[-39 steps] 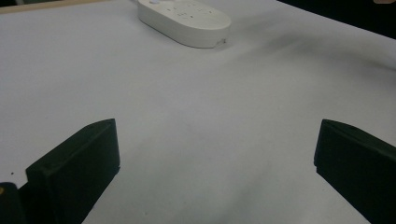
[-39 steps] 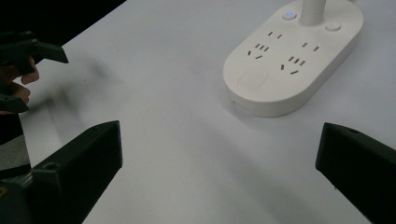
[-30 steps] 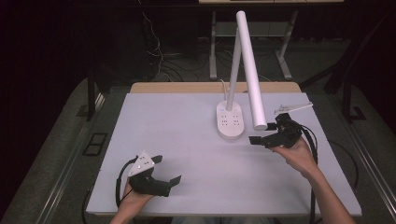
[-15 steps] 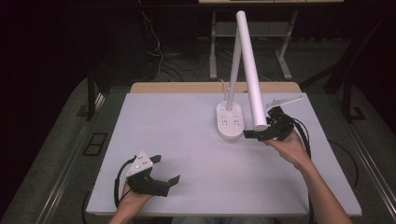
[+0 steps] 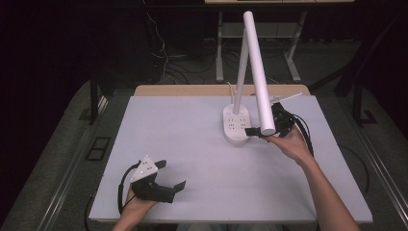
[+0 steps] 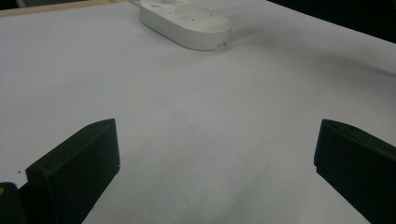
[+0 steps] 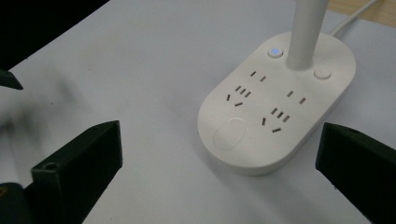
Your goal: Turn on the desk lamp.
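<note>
A white desk lamp stands at the back right of the white table (image 5: pixel 192 144). Its oval base (image 5: pixel 235 124) carries several sockets, and its long tube head (image 5: pixel 260 82) slants down over the base's right side. In the right gripper view the base (image 7: pixel 275 107) shows a small blue-lit button (image 7: pixel 275 51), an oval pad (image 7: pixel 229 133) and the stem (image 7: pixel 306 32). My right gripper (image 5: pixel 255 129) hovers open just right of the base, partly hidden by the tube head; its jaws (image 7: pixel 222 144) stand wide before the base. My left gripper (image 5: pixel 171 175) rests open near the front left, empty (image 6: pixel 217 140).
The lamp's white cable (image 5: pixel 231 89) runs back over a wooden strip (image 5: pixel 192 90) at the table's far edge. Dark floor with cables and desk legs (image 5: pixel 221 48) lies beyond. In the left gripper view the lamp base (image 6: pixel 187 21) sits far ahead across bare tabletop.
My right gripper has moved left and toward the far side, closing in on the lamp base under the tube head. The left gripper has stayed put.
</note>
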